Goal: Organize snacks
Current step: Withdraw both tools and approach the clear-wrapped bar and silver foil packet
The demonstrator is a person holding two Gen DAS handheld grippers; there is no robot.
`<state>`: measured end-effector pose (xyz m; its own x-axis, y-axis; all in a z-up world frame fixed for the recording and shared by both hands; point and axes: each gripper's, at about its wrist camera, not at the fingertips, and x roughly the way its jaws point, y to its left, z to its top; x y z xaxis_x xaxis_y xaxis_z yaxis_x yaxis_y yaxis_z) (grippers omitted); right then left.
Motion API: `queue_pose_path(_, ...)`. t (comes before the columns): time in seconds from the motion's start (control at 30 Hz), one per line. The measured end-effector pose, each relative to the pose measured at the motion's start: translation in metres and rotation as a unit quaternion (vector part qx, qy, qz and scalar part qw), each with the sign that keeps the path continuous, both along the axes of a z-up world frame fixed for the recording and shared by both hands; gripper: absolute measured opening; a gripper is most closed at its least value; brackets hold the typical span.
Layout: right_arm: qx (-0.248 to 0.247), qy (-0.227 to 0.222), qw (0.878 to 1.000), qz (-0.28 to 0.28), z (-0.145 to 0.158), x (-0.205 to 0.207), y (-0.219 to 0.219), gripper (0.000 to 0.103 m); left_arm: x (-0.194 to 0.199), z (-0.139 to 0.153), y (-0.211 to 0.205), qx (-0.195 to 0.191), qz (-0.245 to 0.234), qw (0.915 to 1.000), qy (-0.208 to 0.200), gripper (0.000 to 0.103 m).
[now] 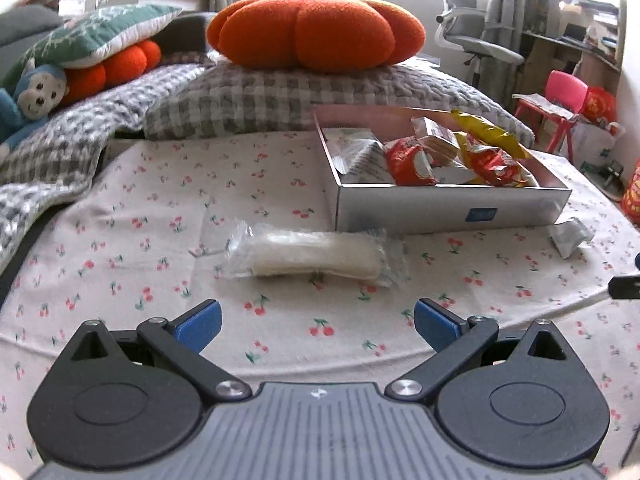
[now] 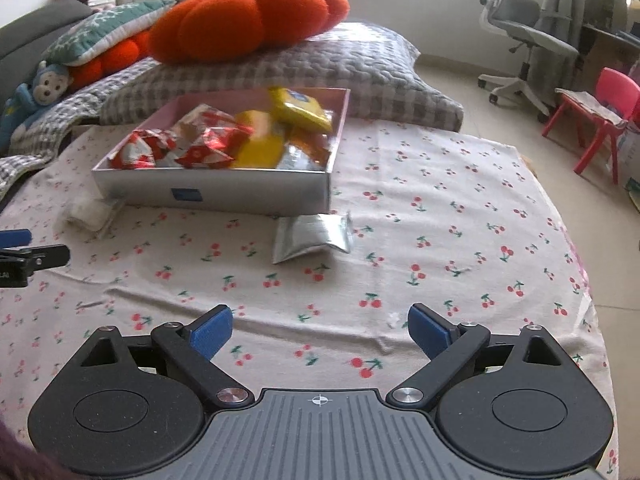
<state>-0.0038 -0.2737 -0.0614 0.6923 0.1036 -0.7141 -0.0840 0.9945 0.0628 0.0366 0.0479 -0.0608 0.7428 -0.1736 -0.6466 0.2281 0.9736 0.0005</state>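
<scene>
Cherry-print cloth (image 1: 120,200) covers the surface both grippers look down on, with a checked grey pillow (image 1: 280,96) and an orange pumpkin cushion (image 1: 316,28) piled at the far side. Farthest left, the left gripper (image 1: 318,322) hangs with its blue pads wide apart and nothing between them; straight ahead of it, a little beyond the fingertips, lies a clear-wrapped pale snack (image 1: 308,254) flat on the cloth. Ahead and to that gripper's right sits the open grey box (image 1: 440,210), already heaped with red and yellow packets. Further right, the right gripper (image 2: 320,330) also stands wide open and empty; ahead of it, just off centre to the left, a silver pouch (image 2: 314,236) rests against the near corner of the box. By the look of it, most of the sorting is done and the step in hand is the approach to the last two loose snacks. Next, each gripper needs to carry forward and down until its pads straddle its packet, close gently on the soft wrapper, then lift it over the box wall.
</scene>
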Motion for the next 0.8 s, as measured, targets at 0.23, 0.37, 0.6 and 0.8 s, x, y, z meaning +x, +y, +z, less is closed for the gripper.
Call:
queue_pose_path(0.23,0.008,0.004,1.000,-0.022,-0.007,0.013,-0.008,0.096,0.021,0.001,0.005,0.005,-0.015,0.9998,-0.015,0.103)
queue_pose_path(0.37,0.009,0.009,1.000,-0.022,-0.013,0.020,-0.005,0.096,0.030,0.002,0.002,0.021,-0.044,0.9982,-0.035,0.103)
queue_pose_path(0.6,0.012,0.011,1.000,-0.019,-0.018,0.033,0.003,0.096,0.049,0.008,-0.005,0.022,-0.124,0.9916,-0.031,0.102)
queue_pose_path(0.8,0.016,0.002,1.000,-0.025,-0.012,0.046,0.006,0.096,0.069,-0.004,-0.017,0.032,-0.206,0.9773,0.038,0.100)
